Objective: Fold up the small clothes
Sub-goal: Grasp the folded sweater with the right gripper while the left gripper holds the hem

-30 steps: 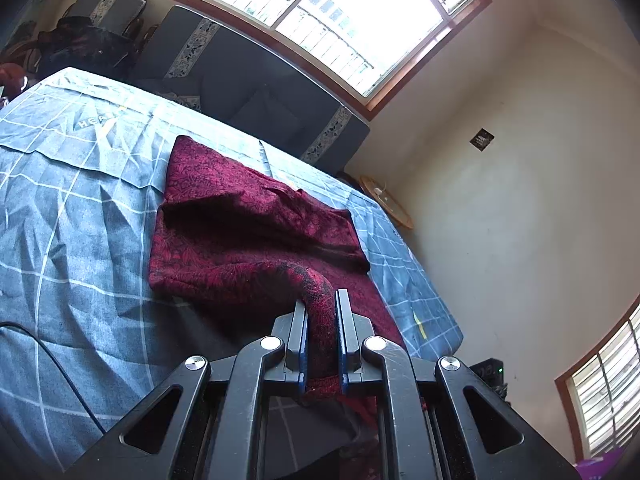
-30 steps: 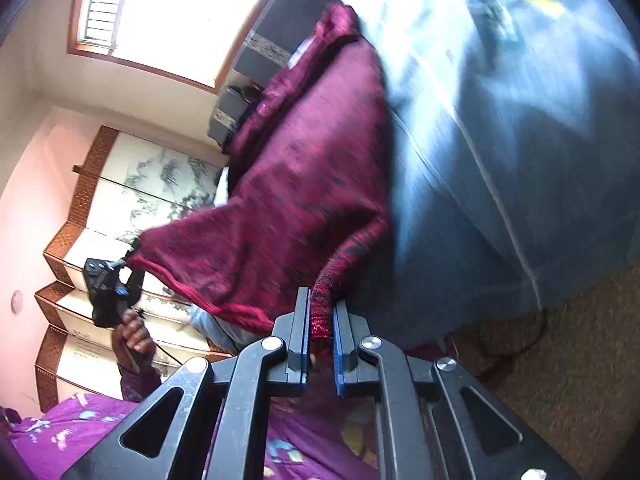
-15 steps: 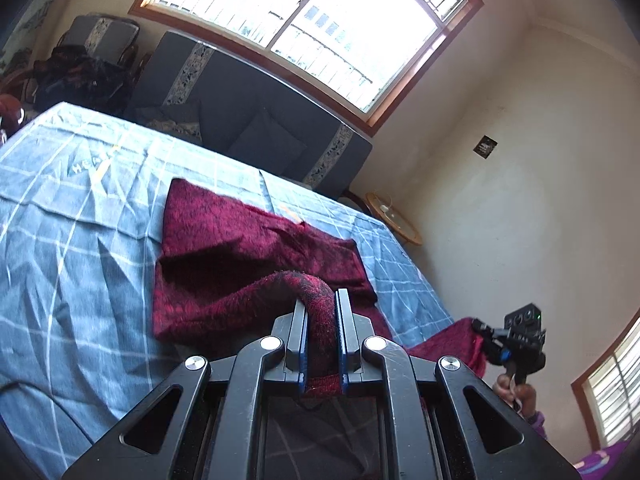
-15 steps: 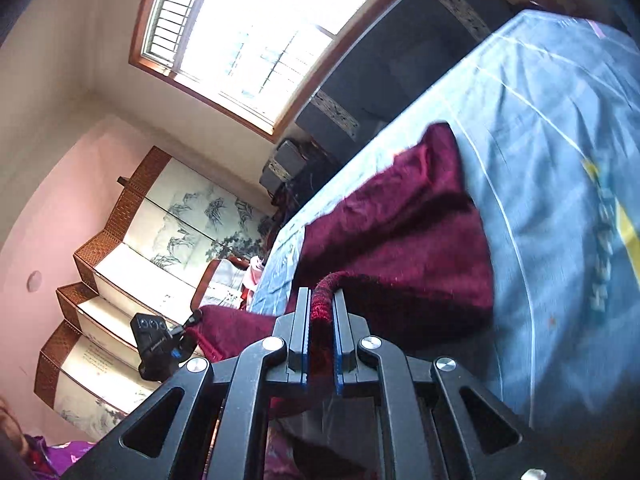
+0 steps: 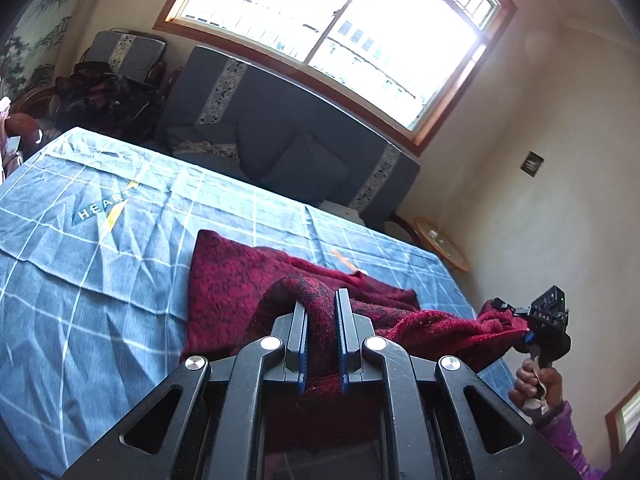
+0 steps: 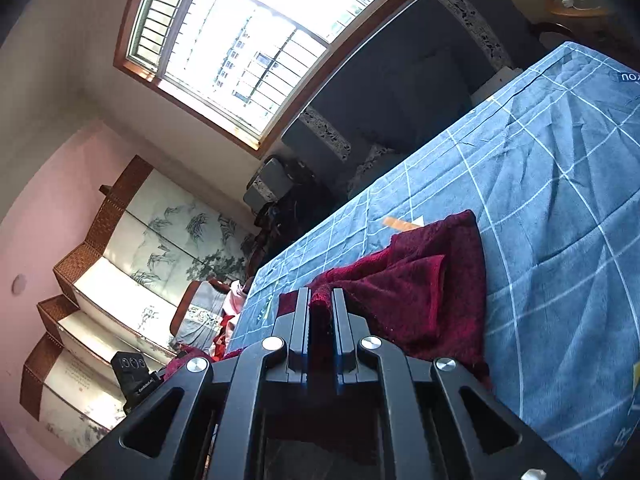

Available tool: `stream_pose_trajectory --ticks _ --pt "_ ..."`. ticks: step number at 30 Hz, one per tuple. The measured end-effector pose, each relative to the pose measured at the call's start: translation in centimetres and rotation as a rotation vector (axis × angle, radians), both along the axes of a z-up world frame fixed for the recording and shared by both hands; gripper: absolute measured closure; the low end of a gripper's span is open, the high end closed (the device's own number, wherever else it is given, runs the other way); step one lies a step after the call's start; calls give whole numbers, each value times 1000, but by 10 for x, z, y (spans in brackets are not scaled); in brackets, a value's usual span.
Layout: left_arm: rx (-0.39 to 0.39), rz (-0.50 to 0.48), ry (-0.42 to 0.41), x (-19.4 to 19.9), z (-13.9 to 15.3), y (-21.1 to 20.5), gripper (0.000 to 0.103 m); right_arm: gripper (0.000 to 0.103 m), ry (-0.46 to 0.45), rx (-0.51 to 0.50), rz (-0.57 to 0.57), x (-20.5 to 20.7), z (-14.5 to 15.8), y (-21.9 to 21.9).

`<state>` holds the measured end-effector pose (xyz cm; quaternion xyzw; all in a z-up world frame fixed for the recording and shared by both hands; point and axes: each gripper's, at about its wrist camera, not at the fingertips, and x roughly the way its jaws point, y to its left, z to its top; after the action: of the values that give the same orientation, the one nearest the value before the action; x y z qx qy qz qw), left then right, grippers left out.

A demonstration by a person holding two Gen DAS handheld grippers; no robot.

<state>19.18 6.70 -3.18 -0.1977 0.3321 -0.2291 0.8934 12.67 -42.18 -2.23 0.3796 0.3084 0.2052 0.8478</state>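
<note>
A dark red knitted garment (image 5: pixel 236 276) lies partly on the blue checked bedsheet (image 5: pixel 80 264), its near edge lifted off the bed. My left gripper (image 5: pixel 322 298) is shut on one corner of that edge, the cloth bulging up between the pads. In the left wrist view the lifted edge stretches right to my right gripper (image 5: pixel 516 322), held by a hand (image 5: pixel 534 380). In the right wrist view the garment (image 6: pixel 436 280) lies ahead on the sheet (image 6: pixel 560 208), and my right gripper (image 6: pixel 320 300) is shut on a red fold.
A dark blue sofa (image 5: pixel 280 136) stands under the window beyond the bed. Dark clothes are piled on a chair (image 5: pixel 104 96) at the left. A small round wooden table (image 5: pixel 440 244) sits by the right wall. A painted folding screen (image 6: pixel 132 264) stands on the left side.
Both grippers have moved forward over the bed with the garment's edge. The right gripper rose and swung from pointing at the floor side to facing the bed; the right hand came into the left wrist view.
</note>
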Motion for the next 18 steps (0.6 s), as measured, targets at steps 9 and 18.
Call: stream_pose_trajectory --ticks 9,18 --pt "58 45 44 74 -42 -14 91 93 115 20 -82 70 -57 -22" --pt "21 91 115 102 -74 -6 73 93 174 -15 -94 106 -91 -14"
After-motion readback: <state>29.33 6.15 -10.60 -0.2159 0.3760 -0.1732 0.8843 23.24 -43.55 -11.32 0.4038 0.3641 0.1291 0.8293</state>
